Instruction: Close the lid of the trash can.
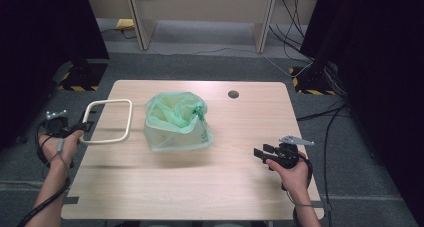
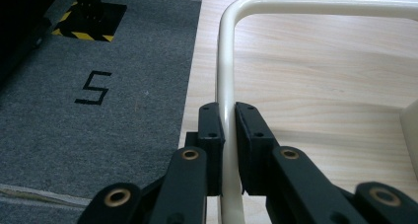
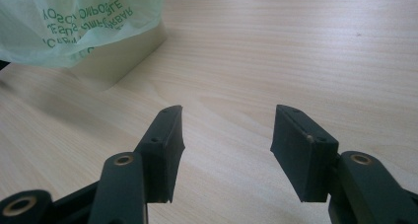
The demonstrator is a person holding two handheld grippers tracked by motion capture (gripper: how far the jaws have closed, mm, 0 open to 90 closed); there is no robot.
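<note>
A cream rounded-rectangle ring [image 1: 128, 122] of tubing hangs just above the left end of the wooden table [image 1: 200, 187]. My left gripper [image 1: 85, 129] is shut on its near-left side; in the left gripper view the tube [image 2: 224, 71] runs up between the two pads of the left gripper [image 2: 228, 123]. A small cream bin [image 1: 176, 139] lined with a green plastic bag [image 1: 175, 114] stands at the table's middle. My right gripper [image 1: 259, 152] rests low over the right part of the table, open and holding nothing. In the right gripper view the right gripper [image 3: 226, 130] points toward the bag [image 3: 74, 21] and the bin wall [image 3: 123, 54].
A dark round cable hole [image 1: 233, 94] sits near the table's far edge. Grey carpet [image 2: 98, 86] with a printed mark lies left of the table. Black stands with striped bases [image 1: 80, 79] and cables [image 1: 325, 117] flank it on the floor.
</note>
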